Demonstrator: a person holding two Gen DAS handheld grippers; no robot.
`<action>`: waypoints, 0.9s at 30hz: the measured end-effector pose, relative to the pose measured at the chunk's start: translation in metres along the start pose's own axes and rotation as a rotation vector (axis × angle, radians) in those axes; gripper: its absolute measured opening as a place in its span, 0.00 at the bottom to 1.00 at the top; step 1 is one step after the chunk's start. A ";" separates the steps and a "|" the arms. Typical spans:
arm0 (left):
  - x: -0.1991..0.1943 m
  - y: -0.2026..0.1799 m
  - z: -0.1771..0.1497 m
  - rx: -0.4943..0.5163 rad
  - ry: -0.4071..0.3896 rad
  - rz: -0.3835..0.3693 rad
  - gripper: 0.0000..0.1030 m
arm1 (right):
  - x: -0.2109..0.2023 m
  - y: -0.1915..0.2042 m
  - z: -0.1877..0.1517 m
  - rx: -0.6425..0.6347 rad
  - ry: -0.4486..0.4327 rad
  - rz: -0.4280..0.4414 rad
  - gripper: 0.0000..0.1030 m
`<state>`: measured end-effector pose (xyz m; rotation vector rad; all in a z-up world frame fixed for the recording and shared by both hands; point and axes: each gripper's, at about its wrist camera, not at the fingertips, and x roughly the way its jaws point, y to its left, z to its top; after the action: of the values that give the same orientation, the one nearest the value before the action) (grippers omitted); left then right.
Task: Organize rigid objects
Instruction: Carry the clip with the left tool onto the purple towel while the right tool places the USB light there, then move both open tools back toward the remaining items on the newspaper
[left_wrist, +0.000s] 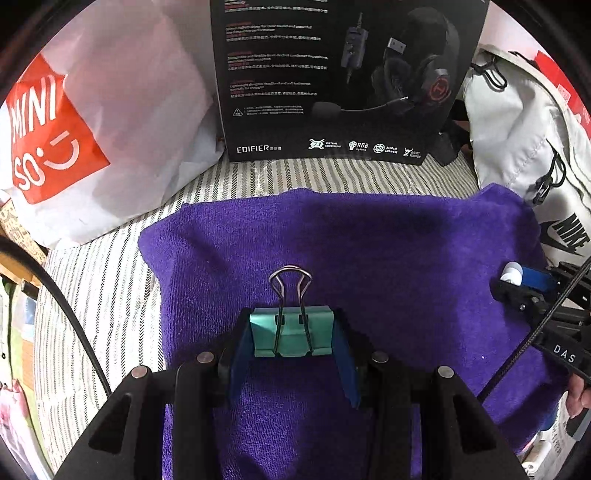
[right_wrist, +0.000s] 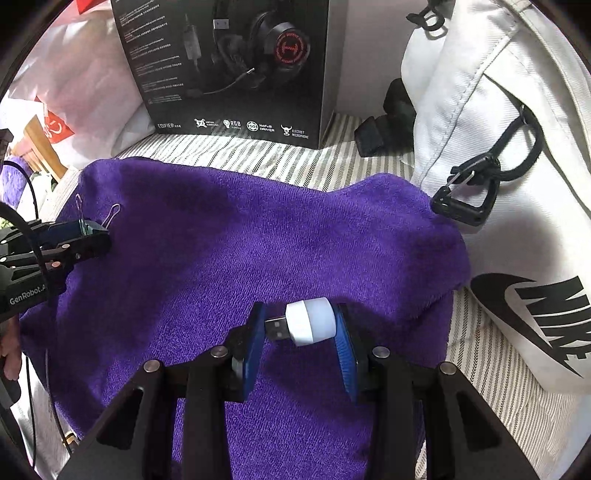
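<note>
My left gripper (left_wrist: 291, 332) is shut on a teal binder clip (left_wrist: 291, 334) with silver wire handles, held just above the purple towel (left_wrist: 369, 240). My right gripper (right_wrist: 301, 325) is shut on a small white USB light (right_wrist: 310, 321), its metal plug pointing left, over the towel (right_wrist: 240, 240). In the right wrist view the left gripper (right_wrist: 85, 236) shows at the towel's left edge with the clip (right_wrist: 86, 225). In the left wrist view the right gripper (left_wrist: 517, 284) shows at the right with the white light (left_wrist: 511, 273).
A black Edifier headset box (left_wrist: 332, 81) stands behind the towel. A white and red Miniso bag (left_wrist: 74, 147) lies at the left, a white Nike bag (right_wrist: 517, 184) at the right. The striped cloth (left_wrist: 110, 277) lies under the towel. A black cable (left_wrist: 55, 295) crosses the left.
</note>
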<state>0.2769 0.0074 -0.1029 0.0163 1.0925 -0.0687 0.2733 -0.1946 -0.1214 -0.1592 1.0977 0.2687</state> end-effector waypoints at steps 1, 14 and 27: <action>0.000 0.000 0.000 0.005 -0.001 0.004 0.38 | 0.000 0.000 0.000 0.000 0.000 0.000 0.36; -0.007 -0.008 -0.018 0.031 0.017 0.002 0.54 | -0.010 0.003 -0.016 -0.007 0.000 0.020 0.62; -0.085 -0.004 -0.063 0.037 -0.064 -0.019 0.54 | -0.077 0.016 -0.056 0.026 -0.082 0.018 0.62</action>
<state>0.1817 0.0109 -0.0561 0.0370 1.0276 -0.1061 0.1882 -0.2045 -0.0771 -0.1140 1.0210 0.2746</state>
